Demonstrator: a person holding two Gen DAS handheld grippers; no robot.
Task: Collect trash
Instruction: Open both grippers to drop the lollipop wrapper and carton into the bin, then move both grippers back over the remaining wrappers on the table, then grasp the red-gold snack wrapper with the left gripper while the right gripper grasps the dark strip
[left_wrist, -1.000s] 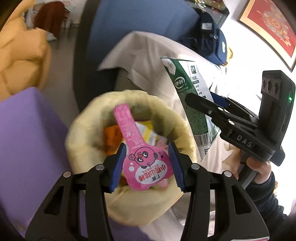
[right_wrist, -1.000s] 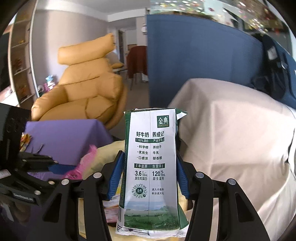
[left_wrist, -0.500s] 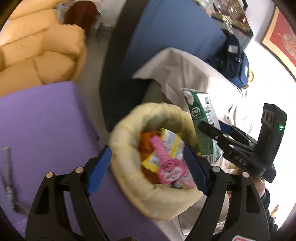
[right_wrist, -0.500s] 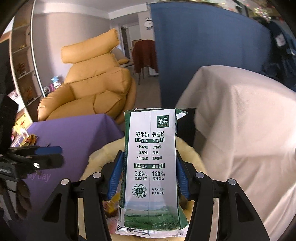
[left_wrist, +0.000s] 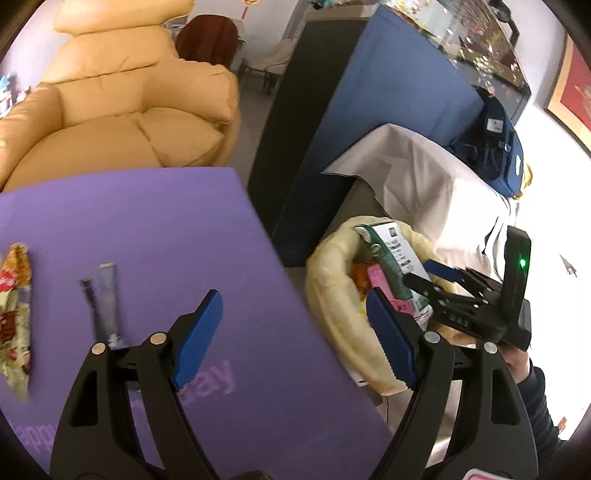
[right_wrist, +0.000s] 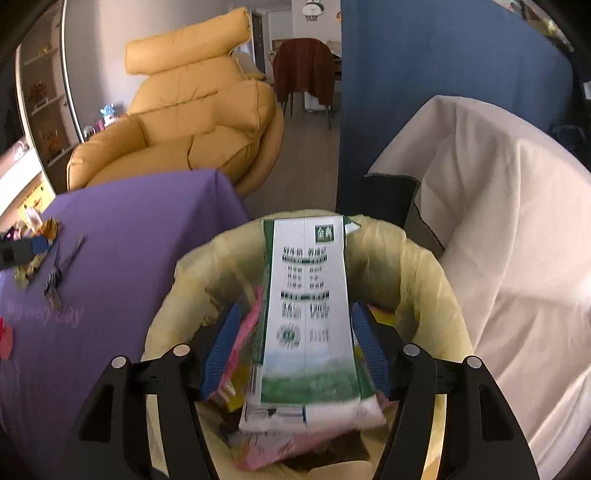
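My left gripper (left_wrist: 291, 299) is open and empty above the purple tablecloth (left_wrist: 147, 221), left of the yellow-lined trash bin (left_wrist: 328, 280). On the cloth ahead of it lie a silvery purple wrapper (left_wrist: 105, 299) and a crumpled snack wrapper (left_wrist: 14, 314). My right gripper (right_wrist: 295, 310) hangs over the bin (right_wrist: 192, 269) with its jaws opening. The green-and-white milk carton (right_wrist: 306, 314) is between them, blurred, its base down among the trash, and the pads no longer press it. A pink wrapper (right_wrist: 251, 317) lies in the bin beside it.
A yellow armchair (left_wrist: 122, 110) stands behind the table. A blue partition (left_wrist: 388, 103) and white-draped furniture (right_wrist: 498, 221) are behind and to the right of the bin. A person's hand and dark sleeve (left_wrist: 532, 384) hold the right gripper.
The left gripper let the pink wrapper fall into the bin, opened wide and swung left over the purple cloth. The right gripper came down over the bin and its jaws spread off the carton.
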